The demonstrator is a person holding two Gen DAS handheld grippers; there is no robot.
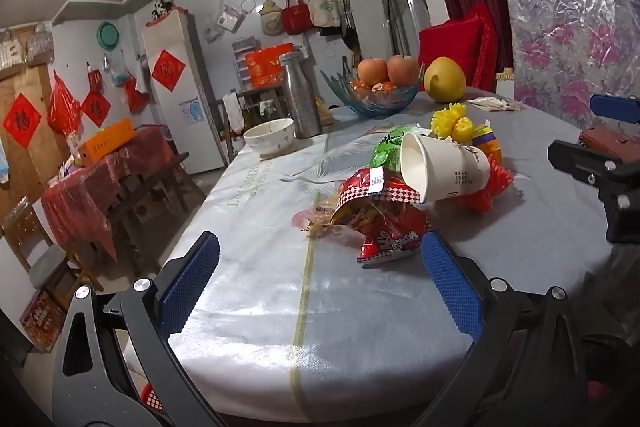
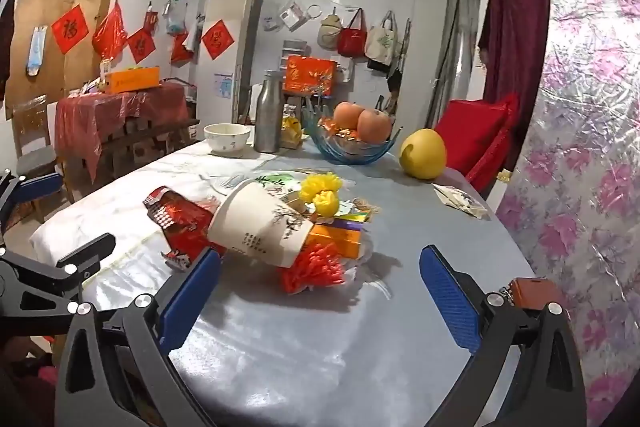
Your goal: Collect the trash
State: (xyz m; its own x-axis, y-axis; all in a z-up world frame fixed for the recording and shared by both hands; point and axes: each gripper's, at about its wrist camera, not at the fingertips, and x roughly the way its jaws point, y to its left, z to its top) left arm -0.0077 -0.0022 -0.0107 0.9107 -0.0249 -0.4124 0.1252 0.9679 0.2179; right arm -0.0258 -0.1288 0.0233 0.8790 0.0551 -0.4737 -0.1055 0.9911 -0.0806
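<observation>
A heap of trash lies mid-table: a tipped white paper cup [image 1: 442, 169] [image 2: 260, 227], a red snack wrapper [image 1: 380, 223] [image 2: 178, 219], a green wrapper [image 1: 386, 149], red foam netting [image 1: 490, 189] [image 2: 316, 267], yellow foam netting [image 1: 454, 123] [image 2: 322, 193] and an orange packet [image 2: 336, 237]. My left gripper [image 1: 320, 267] is open and empty, just short of the red wrapper. My right gripper [image 2: 320, 279] is open and empty, its fingers either side of the red netting and cup base. The right gripper also shows at the right edge of the left wrist view [image 1: 600, 163].
A white bowl [image 1: 269, 141], a steel bottle [image 1: 300, 95], a blue glass fruit bowl with apples [image 1: 376, 95] and a yellow pomelo [image 1: 445, 79] stand at the table's far end. A crumpled wrapper [image 2: 460, 201] lies near the pomelo. A floral wall covering [image 2: 592, 147] is close on the right.
</observation>
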